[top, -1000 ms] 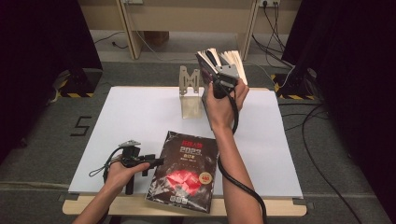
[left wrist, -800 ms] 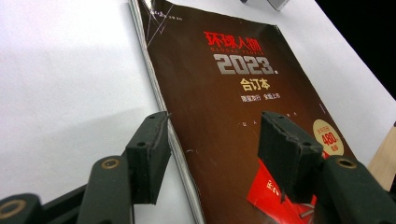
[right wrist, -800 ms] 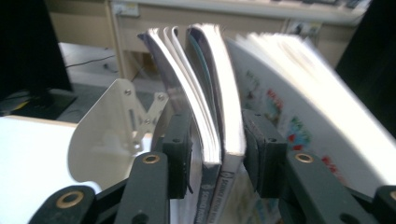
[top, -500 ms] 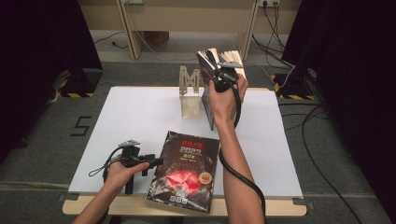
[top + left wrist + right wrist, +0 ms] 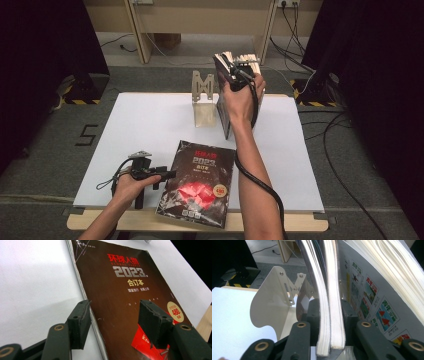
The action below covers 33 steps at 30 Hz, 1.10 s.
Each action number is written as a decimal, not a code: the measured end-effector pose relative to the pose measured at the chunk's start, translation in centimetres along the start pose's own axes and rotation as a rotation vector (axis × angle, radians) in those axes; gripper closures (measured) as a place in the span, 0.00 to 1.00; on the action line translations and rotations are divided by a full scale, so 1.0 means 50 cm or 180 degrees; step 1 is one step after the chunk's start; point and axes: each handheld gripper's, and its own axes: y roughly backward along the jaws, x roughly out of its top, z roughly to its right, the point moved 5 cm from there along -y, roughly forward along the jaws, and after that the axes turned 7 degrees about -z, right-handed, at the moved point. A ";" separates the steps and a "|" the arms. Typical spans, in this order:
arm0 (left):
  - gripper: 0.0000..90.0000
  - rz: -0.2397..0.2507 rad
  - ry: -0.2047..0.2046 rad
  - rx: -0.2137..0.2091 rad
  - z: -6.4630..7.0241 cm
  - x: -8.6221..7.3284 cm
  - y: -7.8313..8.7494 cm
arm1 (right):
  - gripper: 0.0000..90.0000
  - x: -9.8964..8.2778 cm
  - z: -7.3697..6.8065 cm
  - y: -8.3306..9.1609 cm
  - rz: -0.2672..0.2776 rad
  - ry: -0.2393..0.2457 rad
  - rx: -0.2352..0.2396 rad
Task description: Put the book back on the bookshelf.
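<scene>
Setting: Grey carpet, dark curtains on both sides and pale wooden furniture legs behind a white tabletop [image 5: 150,130] with a wooden front edge.

Right gripper: raised over the far edge of the tabletop, the right gripper [image 5: 239,75] clamps a bundle of magazines [image 5: 223,107] that stands upright. In the right gripper view the two black jaws have just been closing and press on two thick bundles of pages [image 5: 329,322], one jaw on each side, with the page edges facing the camera.

Loose pages: more pages [image 5: 392,270] fan away beside the clamped ones, one showing small coloured pictures with printed characters.

Bookend: a pale metal bookend [image 5: 203,100] stands near the middle of the far edge, just beside the upright magazines; whether the two touch cannot be told.

Left gripper: near the front left corner, the left gripper [image 5: 167,175] lies low over the tabletop, held in the person's left hand [image 5: 131,184]. Its jaws stand wide apart, one over the bare white surface, the other over a dark cover, gripping nothing.

Flat magazine: a dark magazine [image 5: 197,182] with red artwork, "2023" in its title and a round pale sticker lies flat at the front edge, its near corner just past the wooden rim.
</scene>
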 end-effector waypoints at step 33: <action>0.47 0.0003 -0.0053 -0.0016 0.005 -0.001 -0.001 | 0.68 -0.034 -0.007 0.018 0.0526 -0.0137 -0.0193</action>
